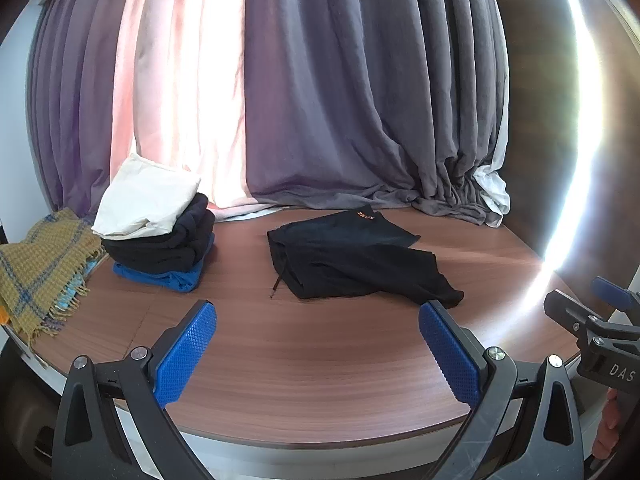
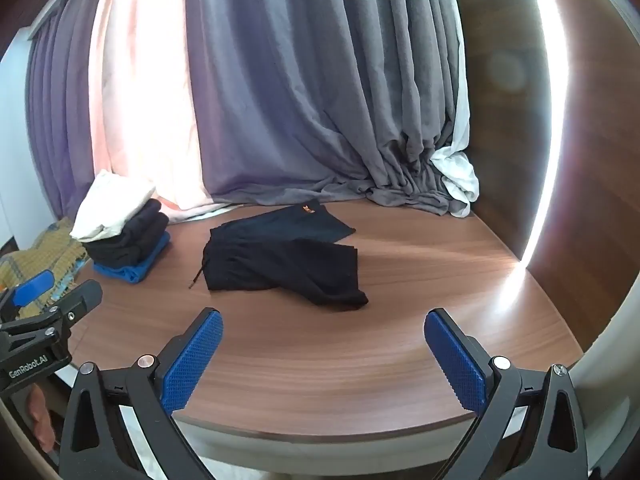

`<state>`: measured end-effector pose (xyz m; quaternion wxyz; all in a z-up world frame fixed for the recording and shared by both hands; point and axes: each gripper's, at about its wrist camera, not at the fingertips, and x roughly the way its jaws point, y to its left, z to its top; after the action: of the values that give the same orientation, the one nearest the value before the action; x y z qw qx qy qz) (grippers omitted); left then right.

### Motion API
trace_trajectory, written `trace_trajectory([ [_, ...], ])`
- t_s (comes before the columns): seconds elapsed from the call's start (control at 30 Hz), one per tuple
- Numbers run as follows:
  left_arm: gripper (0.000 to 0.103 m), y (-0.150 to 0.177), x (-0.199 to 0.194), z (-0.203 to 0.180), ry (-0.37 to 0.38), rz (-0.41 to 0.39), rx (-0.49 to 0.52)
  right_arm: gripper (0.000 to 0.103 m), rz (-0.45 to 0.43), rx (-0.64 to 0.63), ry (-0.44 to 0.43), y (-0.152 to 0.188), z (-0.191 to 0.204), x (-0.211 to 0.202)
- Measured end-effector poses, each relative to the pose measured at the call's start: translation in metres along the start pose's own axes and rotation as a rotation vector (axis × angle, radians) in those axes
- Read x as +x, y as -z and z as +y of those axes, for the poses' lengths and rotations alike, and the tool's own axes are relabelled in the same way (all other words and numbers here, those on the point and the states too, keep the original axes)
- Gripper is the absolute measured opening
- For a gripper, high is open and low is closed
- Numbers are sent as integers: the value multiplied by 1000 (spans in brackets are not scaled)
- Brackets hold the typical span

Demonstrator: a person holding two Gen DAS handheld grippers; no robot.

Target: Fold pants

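A pair of black shorts-like pants [image 1: 356, 256] lies loosely spread on the wooden table [image 1: 300, 372], with a drawstring hanging toward the front; it also shows in the right wrist view [image 2: 280, 260]. My left gripper [image 1: 318, 320] is open and empty, held above the table's front edge, short of the pants. My right gripper [image 2: 324, 328] is open and empty, also near the front edge, short of the pants. The right gripper also shows at the right edge of the left wrist view [image 1: 592, 312]. The left one shows at the left edge of the right wrist view [image 2: 48, 300].
A stack of folded clothes [image 1: 160, 232], white on black on blue, stands at the back left. A yellow plaid blanket [image 1: 36, 268] hangs at the left edge. Grey and pink curtains [image 1: 320, 100] drape onto the table's back. A wooden wall [image 2: 592, 160] stands on the right.
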<state>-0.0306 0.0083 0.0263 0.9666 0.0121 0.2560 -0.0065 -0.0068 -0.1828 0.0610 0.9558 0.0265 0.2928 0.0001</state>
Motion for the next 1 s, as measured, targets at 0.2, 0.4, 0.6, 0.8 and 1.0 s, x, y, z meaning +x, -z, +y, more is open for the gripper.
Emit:
trace_trajectory([
  [0.2,103,-3,-2,2,-2,-9,-6,102,-14,-6,1,3,4,-2],
  [0.4,103,-3,-4,4,-2,-15,-9,102,-18,-8,-5,4,4,-1],
  [0.6,103,-4,-5,4,-3,-20,-9,102,-21,-9,-6,5,4,-1],
  [0.8,103,-6,-3,3,1,-23,-8,102,-25,-14,-12,5,4,-1],
  [1.0,103,-6,-5,3,-3,-33,-9,102,-30,-19,-16,6,4,-1],
])
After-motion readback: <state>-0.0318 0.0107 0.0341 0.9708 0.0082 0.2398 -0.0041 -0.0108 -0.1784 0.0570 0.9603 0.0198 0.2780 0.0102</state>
